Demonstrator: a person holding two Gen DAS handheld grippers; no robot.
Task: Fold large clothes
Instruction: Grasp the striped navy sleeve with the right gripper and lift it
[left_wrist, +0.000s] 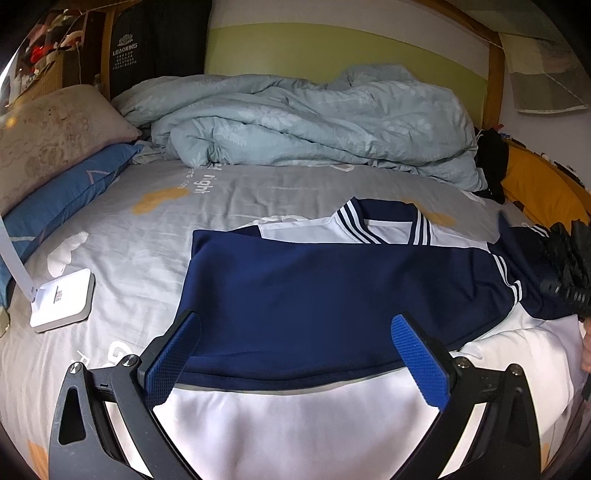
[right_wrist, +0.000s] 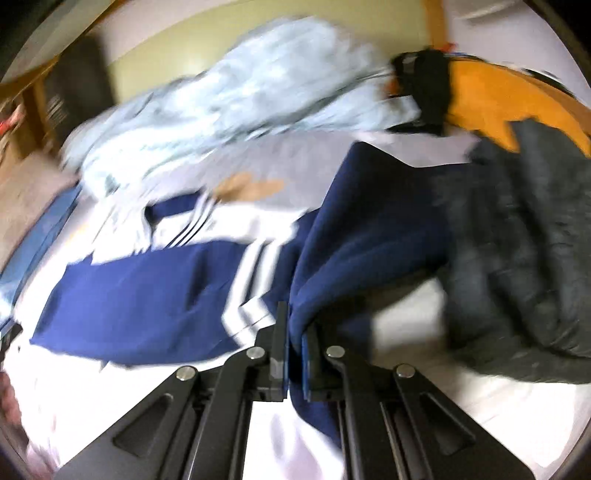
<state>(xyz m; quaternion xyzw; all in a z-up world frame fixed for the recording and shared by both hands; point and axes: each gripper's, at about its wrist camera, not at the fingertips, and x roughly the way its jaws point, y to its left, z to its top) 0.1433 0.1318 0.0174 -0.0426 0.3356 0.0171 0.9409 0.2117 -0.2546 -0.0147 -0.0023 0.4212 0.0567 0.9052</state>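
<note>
While the right claw (right_wrist: 294, 341) is pinching the navy sleeve (right_wrist: 369, 229) of the jacket (left_wrist: 332, 288) lying on the bed (left_wrist: 147, 229), the left claw (left_wrist: 295, 350) is hovering with jaws apart, so carry the sleeve flat across, avoiding bunching.

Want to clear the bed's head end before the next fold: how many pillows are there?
2, both at the bed's left edge: a beige patterned pillow resting on a blue pillow. The crumpled duvet may hide others.
</note>
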